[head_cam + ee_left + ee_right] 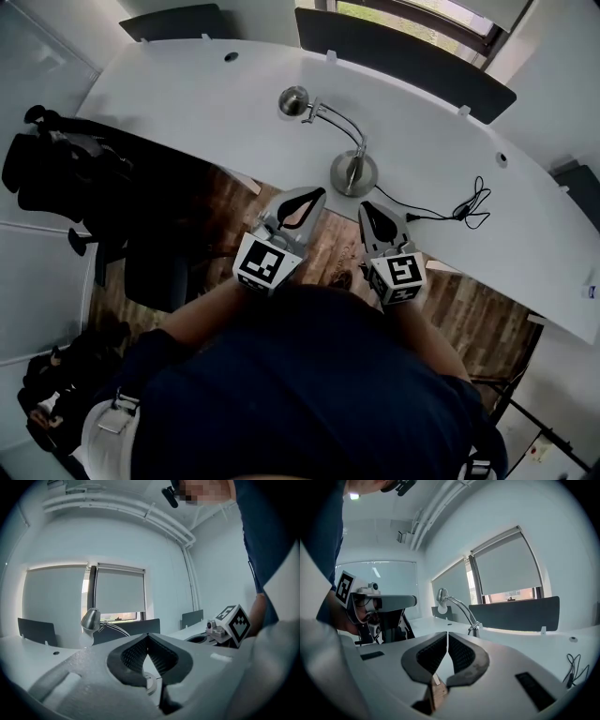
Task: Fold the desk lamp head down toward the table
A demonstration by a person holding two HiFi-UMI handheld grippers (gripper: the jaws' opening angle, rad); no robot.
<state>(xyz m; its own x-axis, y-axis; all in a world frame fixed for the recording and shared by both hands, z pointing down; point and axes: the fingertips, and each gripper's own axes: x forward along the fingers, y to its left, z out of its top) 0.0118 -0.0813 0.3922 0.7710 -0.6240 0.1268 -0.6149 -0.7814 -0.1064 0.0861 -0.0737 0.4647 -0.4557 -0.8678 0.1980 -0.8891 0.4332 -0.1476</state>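
Note:
A chrome desk lamp stands on the white desk (187, 103), with its round base (353, 174) near the front edge. Its curved arm (339, 119) rises to the head (292, 100), which is up and off to the left. My left gripper (312, 194) is just short of the desk edge, left of the base, shut and empty. My right gripper (367, 207) sits beside it below the base, also shut with nothing in it. In the left gripper view the lamp head (91, 618) shows beyond the closed gripper (148, 635). The right gripper view has the lamp arm (461, 605) past that gripper (447, 633).
A black cable (466, 207) lies coiled on the desk right of the lamp. Dark divider panels (403, 54) line the far edge. A black office chair (66, 164) stands at the left over the wooden floor (234, 202).

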